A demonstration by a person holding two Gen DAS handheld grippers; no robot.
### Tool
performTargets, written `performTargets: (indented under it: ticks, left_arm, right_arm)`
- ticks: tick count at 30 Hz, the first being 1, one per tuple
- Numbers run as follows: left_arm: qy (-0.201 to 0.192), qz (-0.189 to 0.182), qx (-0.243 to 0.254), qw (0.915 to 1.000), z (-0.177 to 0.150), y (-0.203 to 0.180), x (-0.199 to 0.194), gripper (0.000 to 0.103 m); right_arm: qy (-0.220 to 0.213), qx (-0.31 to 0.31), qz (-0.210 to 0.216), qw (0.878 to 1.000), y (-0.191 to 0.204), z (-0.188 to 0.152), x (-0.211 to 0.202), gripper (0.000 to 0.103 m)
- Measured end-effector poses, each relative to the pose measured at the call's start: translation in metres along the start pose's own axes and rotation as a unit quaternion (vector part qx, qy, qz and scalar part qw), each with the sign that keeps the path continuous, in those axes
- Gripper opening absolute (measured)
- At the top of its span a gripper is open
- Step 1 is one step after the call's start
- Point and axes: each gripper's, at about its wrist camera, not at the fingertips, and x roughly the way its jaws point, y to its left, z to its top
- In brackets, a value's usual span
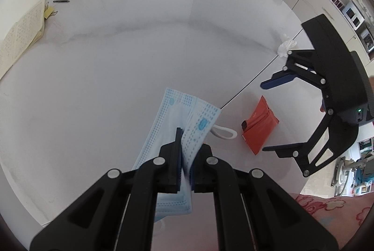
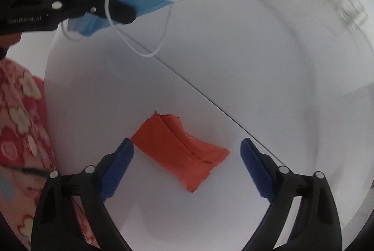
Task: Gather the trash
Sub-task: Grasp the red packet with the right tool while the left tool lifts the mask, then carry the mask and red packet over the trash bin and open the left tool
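Straddling the orange wrapper (image 2: 181,153) near the table's (image 2: 233,64) front edge, the open right gripper (image 2: 187,165) should lower squarely before pinching; the left gripper (image 1: 185,153) clamps the mask (image 1: 180,125).

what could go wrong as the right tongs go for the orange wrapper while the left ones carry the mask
1. The wrapper lies flat on the table; the open right tongs may skid over it.
2. The mask, pinched in the left tongs, dangles a loop that could snag.
3. The tissue near the table edge could get knocked off.
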Motion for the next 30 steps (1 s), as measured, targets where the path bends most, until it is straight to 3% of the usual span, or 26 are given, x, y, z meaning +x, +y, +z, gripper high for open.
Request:
performTargets:
  ticks: [6, 10, 15, 19, 22, 25, 30]
  left_arm:
    - [0.008, -0.002, -0.013, 0.9999, -0.004, 0.002, 0.006, 0.005]
    - [0.007, 0.000, -0.012, 0.9999, -0.007, 0.000, 0.006, 0.005]
    - [0.002, -0.002, -0.004, 1.0000, -0.009, -0.012, 0.003, 0.005]
    - [-0.005, -0.008, 0.014, 0.9999, -0.011, -0.032, -0.002, 0.005]
    - [-0.007, -0.022, 0.035, 0.9991, -0.014, -0.058, -0.005, 0.005]
    - [-0.011, -0.037, 0.070, 0.9968, -0.011, -0.092, -0.006, 0.005]
    - [-0.017, -0.063, 0.127, 0.9897, 0.001, -0.167, -0.005, 0.005]
  right_arm:
    - [0.038, -0.060, -0.001, 0.997, 0.003, 0.011, 0.015, 0.063]
    - [0.036, -0.039, -0.004, 0.999, -0.006, 0.014, 0.011, 0.041]
    - [0.018, 0.012, -0.015, 1.000, -0.013, 0.006, 0.003, 0.036]
    - [-0.031, 0.104, -0.018, 0.994, -0.017, -0.018, -0.022, 0.036]
    - [-0.081, 0.205, -0.016, 0.975, -0.024, -0.048, -0.051, 0.036]
    - [-0.130, 0.317, -0.018, 0.939, -0.028, -0.104, -0.081, 0.036]
    - [-0.166, 0.431, -0.044, 0.886, -0.018, -0.206, -0.117, 0.036]
